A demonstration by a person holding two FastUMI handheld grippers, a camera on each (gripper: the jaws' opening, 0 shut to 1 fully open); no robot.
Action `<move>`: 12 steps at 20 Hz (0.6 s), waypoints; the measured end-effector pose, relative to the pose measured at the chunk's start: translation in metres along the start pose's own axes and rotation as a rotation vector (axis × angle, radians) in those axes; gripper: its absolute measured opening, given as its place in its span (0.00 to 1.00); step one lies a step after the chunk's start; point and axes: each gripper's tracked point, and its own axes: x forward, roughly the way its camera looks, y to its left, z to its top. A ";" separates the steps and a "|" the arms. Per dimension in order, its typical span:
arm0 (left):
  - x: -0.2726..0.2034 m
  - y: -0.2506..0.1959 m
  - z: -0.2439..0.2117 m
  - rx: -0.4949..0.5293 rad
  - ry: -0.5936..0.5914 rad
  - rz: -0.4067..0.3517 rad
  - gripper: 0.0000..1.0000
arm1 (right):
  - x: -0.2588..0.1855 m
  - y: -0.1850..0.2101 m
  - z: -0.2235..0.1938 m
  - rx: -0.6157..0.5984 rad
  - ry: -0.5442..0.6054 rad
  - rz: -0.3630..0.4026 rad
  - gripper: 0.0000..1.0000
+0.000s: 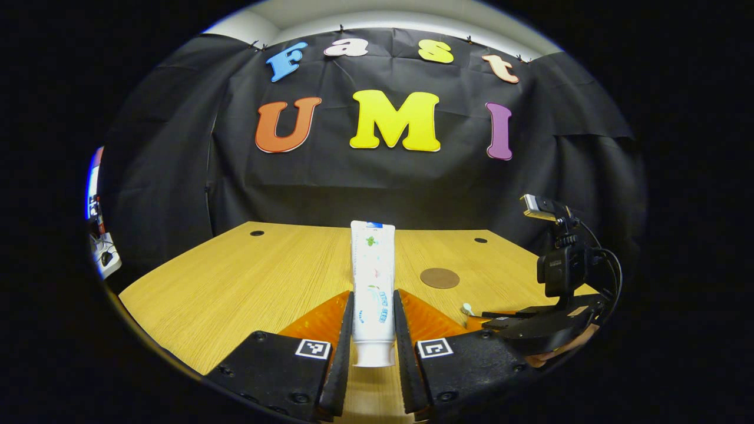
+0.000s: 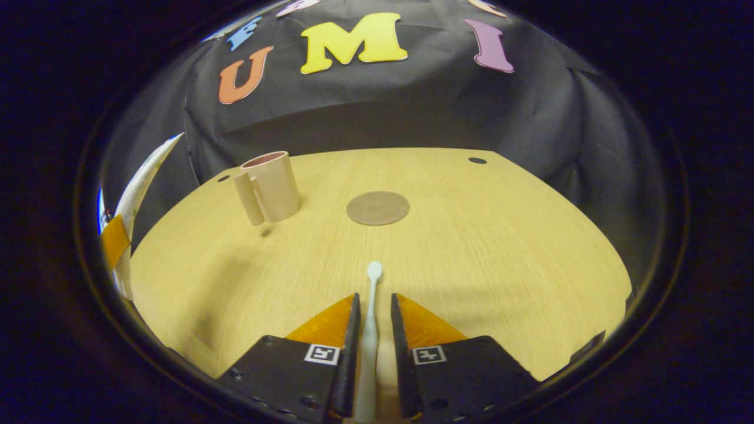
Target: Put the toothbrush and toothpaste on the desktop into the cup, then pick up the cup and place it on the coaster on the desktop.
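Left gripper (image 1: 373,330): clenched on toothpaste tube (image 1: 373,282), cap nearest the camera, lifted for carrying.
Right gripper (image 2: 373,321): fingers flank the toothbrush (image 2: 370,318); contact uncertain.
Right gripper view adds: cup (image 2: 270,186) upright on desktop (image 2: 500,247), beside, apart from, coaster (image 2: 377,208).
Left gripper view adds: right gripper low over the desktop.

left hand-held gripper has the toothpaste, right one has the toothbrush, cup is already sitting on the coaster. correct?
Not quite. The left hand-held gripper does have the toothpaste and the right hand-held gripper the toothbrush, but the cup is not on the coaster. In the right gripper view it stands on the desktop to the coaster's left, apart from it, and the coaster is bare.
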 end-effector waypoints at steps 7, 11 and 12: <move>0.001 0.003 0.002 -0.001 -0.006 0.004 0.39 | -0.005 -0.003 0.010 0.015 -0.043 0.025 0.03; 0.008 0.017 0.003 -0.032 -0.002 0.023 0.39 | -0.045 -0.008 0.058 -0.040 -0.254 -0.016 0.03; 0.008 0.017 0.002 -0.044 0.000 0.024 0.39 | -0.051 -0.005 0.060 -0.042 -0.268 -0.008 0.03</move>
